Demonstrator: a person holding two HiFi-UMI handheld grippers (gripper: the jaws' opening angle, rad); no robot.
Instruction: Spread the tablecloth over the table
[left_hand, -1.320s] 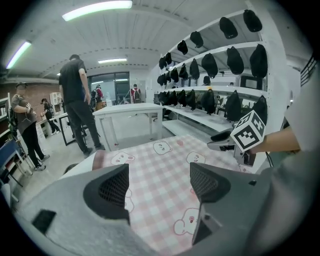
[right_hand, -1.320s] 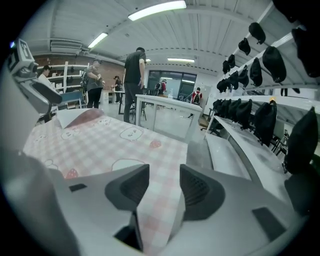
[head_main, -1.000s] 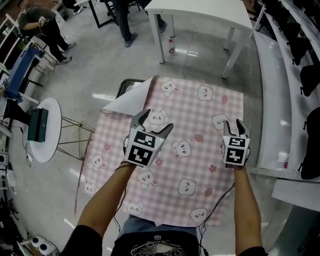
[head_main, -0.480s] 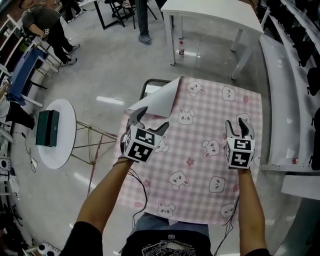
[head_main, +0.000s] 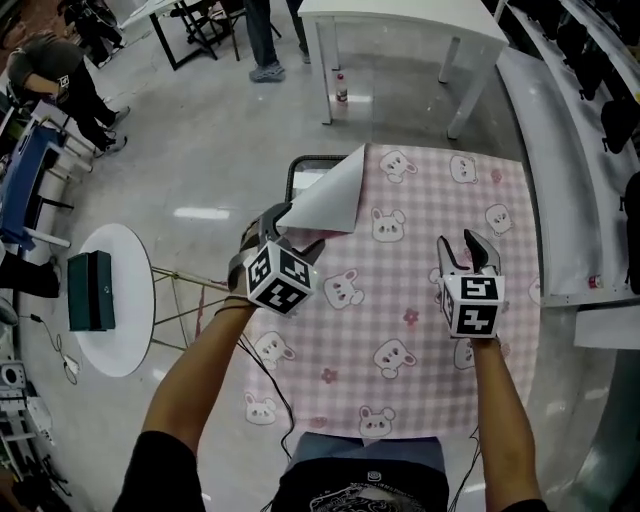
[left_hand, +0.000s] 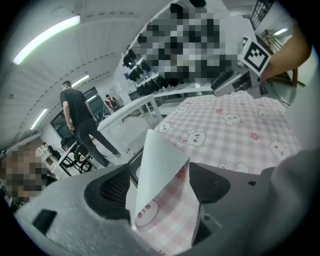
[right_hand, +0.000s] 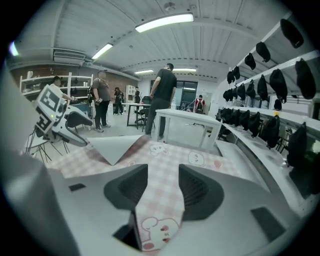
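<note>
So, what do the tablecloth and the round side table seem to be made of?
Tablecloth: probably vinyl or a coated sheet, matte. Its turned-up corner stands stiff and shows a plain white back. Round side table: smooth, evenly white top, maybe laminate or painted wood; the look does not settle which.

head: steeply down from above | gripper views: close, along jaws | shared: pink tablecloth (head_main: 420, 260)

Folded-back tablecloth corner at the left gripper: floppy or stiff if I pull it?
The corner holds a crisp raised peak: probably stiffish. Its white underside looks smooth, so it may slip. The tablecloth lies flat elsewhere: likely thin, light.
</note>
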